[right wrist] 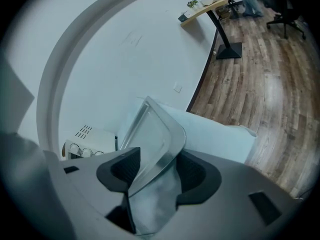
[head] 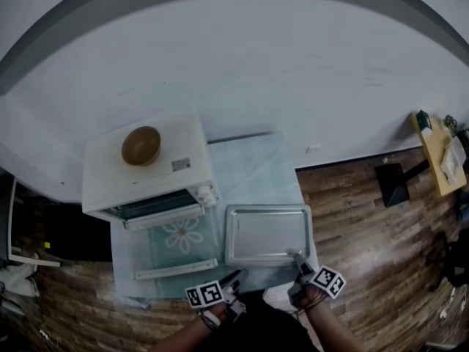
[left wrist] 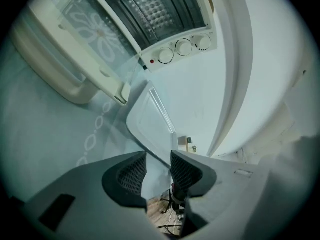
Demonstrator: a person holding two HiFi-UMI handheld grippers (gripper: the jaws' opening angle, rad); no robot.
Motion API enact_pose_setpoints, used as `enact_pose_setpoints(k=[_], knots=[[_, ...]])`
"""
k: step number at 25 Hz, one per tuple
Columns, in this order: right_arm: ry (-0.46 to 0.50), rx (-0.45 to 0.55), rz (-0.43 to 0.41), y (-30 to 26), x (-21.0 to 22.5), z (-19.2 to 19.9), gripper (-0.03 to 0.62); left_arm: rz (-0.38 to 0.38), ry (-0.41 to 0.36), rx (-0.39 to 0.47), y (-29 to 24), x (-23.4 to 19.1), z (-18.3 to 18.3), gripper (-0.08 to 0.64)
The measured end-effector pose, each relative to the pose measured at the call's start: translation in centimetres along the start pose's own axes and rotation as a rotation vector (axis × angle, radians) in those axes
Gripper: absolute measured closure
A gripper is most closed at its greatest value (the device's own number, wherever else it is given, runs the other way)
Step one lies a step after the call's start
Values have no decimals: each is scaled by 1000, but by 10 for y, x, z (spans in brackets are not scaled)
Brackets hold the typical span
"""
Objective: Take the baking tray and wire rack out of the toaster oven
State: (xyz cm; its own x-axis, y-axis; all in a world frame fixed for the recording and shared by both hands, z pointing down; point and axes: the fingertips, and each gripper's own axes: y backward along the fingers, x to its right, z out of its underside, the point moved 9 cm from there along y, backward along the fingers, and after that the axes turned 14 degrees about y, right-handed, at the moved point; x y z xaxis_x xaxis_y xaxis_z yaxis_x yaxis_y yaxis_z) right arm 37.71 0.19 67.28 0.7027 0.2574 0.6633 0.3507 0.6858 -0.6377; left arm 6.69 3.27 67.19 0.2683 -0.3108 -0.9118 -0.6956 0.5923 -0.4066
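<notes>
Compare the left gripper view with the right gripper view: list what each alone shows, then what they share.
Left gripper view only: the toaster oven's open flower-print door and its dark interior. Right gripper view only: the oven's side vents, and the baking tray's rim between the right claw's open jaws. Both: the baking tray, the oven's knobs, the pale tablecloth.

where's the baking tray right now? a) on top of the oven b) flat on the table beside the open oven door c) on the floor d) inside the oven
b: the baking tray lies flat on the table, just right of the toaster oven and its open door.
</notes>
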Motion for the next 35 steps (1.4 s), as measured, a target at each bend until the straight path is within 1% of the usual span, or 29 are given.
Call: enact_pose_setpoints(k=[2,5,7,10,12,13,15,17,18,21,25,26,27,28,29,30,31,33,34,35], knots=[[37,-14,39,3,-7,2,331,22,13,-8,7,1,4,413],[113,-19,114,12,-17,3,250,56,24,-17,19,2,8,413],[146,0,138,18,-22,1,241,71,27,-16,26,3,9,413],[186,35,150,25,-31,-2,241,100,19,-7,36,8,6,413],[222,74,122,27,-42,-4,245,127,1,7,45,15,0,413],[230,98,86,27,-51,-5,259,141,-8,18,50,19,-4,413],[209,134,-13,26,-74,-3,290,169,-23,54,61,28,-16,413],[179,146,-120,20,-100,3,342,193,-35,107,76,36,-31,413],[174,143,-168,17,-113,8,351,204,-41,136,84,39,-39,413],[180,105,-282,3,-151,25,364,235,-65,232,114,46,-64,413],[183,37,-367,-17,-195,51,365,199,-49,373,162,37,-99,413],[199,36,-425,-23,-208,56,365,194,-46,408,173,34,-110,413],[235,52,-531,-31,-225,59,367,190,-46,442,185,31,-121,413],[280,76,-655,-39,-245,61,367,188,-48,475,197,30,-132,414],[311,87,-731,-47,-260,63,368,187,-52,507,208,28,-143,414],[314,77,-728,-52,-268,69,368,184,-57,537,219,27,-155,417],[294,50,-667,-55,-271,76,373,181,-62,563,228,25,-166,417],[233,-14,-492,-62,-270,90,373,168,-75,606,244,22,-188,417],[210,-36,-428,-68,-272,95,373,158,-83,621,250,20,-199,417],[194,-49,-390,-74,-275,99,374,148,-91,632,255,17,-210,417]])
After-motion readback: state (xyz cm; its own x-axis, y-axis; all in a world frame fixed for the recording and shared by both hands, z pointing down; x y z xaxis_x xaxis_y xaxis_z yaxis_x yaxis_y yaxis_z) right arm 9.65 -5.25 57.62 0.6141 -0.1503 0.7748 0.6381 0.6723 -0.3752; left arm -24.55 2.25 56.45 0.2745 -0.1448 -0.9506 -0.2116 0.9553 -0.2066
